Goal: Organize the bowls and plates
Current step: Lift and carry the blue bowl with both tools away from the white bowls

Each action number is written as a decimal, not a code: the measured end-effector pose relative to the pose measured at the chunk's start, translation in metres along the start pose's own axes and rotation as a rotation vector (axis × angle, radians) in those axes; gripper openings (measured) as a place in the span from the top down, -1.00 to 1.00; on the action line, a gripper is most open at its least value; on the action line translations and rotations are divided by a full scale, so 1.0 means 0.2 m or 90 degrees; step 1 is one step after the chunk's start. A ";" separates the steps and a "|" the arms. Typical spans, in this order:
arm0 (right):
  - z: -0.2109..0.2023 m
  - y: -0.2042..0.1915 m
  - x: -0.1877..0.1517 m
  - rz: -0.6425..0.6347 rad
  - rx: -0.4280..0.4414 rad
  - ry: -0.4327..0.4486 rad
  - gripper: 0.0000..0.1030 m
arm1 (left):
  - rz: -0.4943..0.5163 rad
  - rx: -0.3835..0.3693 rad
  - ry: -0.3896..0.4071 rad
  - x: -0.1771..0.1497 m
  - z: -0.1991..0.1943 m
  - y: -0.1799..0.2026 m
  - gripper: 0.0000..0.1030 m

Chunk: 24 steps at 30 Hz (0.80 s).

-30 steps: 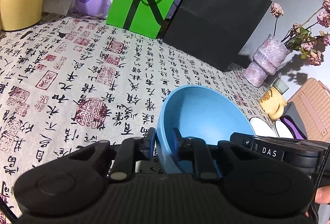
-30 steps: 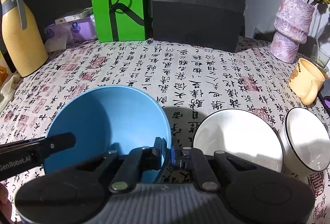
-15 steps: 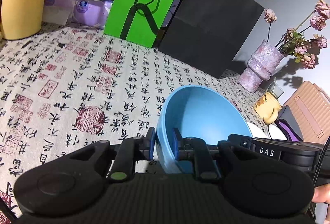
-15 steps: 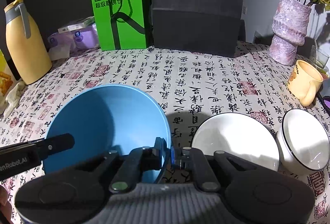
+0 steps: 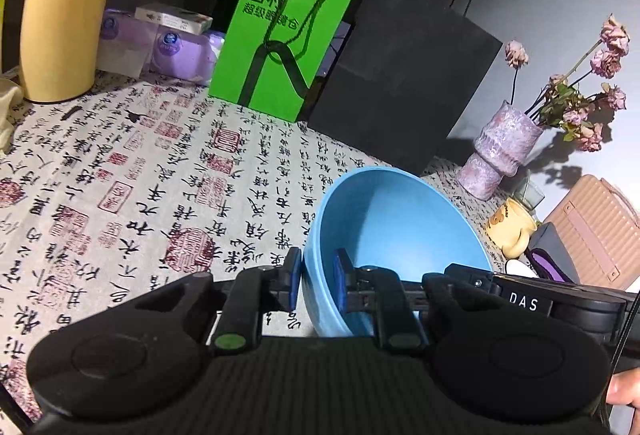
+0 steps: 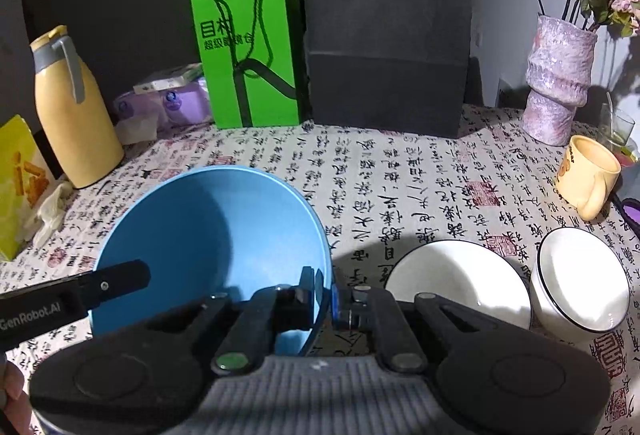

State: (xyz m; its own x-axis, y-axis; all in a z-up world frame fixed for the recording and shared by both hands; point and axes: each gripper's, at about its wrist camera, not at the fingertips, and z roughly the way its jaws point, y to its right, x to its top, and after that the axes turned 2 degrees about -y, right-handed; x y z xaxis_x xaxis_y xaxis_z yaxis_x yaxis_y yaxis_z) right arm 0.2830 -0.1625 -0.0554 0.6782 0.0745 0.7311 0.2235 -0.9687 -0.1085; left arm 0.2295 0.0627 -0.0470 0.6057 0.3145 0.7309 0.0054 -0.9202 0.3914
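**Me:** Grip first: my left hand-held gripper (image 5: pixel 316 285) is clamped on the near rim of the blue bowl (image 5: pixel 396 231), one pad outside the wall and one inside. My right hand-held gripper (image 6: pixel 325 293) pinches the opposite rim the same way, jaws closed hard on the thin edge.

**Partner:** So where is the bowl?

**Me:** Held between both tools, tilted, above the printed surface (image 5: pixel 132 195). Against a second ago the cloth sits lower in both views and more of the back wall shows, so the bowl has come up off the surface. I judge the lift is under way and the carry is next.

**Partner:** Carry to where?

**Me:** Probably toward the white crockery on my right: the white plate (image 6: pixel 456 281) lies flat just beside the bowl, and the white bowl (image 6: pixel 580 279) stands touching or nearly touching the plate's far side. I cannot tell which.

**Partner:** Anything in the way?

**Me:** The yellow mug (image 6: pixel 588 175) lies on its side beyond the white bowl, and the pink vase (image 6: pixel 556 79) with dried flowers stands behind it. The black paper bag (image 6: pixel 386 35), green bag (image 6: pixel 248 55) and yellow jug (image 6: pixel 72 111) line the back, well apart from the path. My worry is two pinches on one tilted rim slipping.
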 end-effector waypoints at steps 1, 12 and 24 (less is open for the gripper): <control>-0.01 -0.01 0.00 -0.001 0.002 0.002 0.85 | -0.001 0.001 0.003 0.00 -0.02 0.00 0.66; -0.14 -0.14 -0.03 -0.014 0.033 0.025 0.85 | -0.016 0.018 0.030 -0.02 -0.22 -0.08 0.66; -0.26 -0.34 -0.09 -0.029 0.071 0.040 0.85 | -0.032 0.048 0.056 -0.05 -0.44 -0.21 0.66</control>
State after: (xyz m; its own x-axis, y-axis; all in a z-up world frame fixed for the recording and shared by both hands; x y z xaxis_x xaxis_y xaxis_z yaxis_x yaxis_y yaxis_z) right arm 0.2202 -0.1098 -0.0259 0.6219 0.0990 0.7768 0.3312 -0.9321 -0.1464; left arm 0.1535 0.1187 -0.0220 0.5308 0.3772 0.7589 0.0962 -0.9165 0.3882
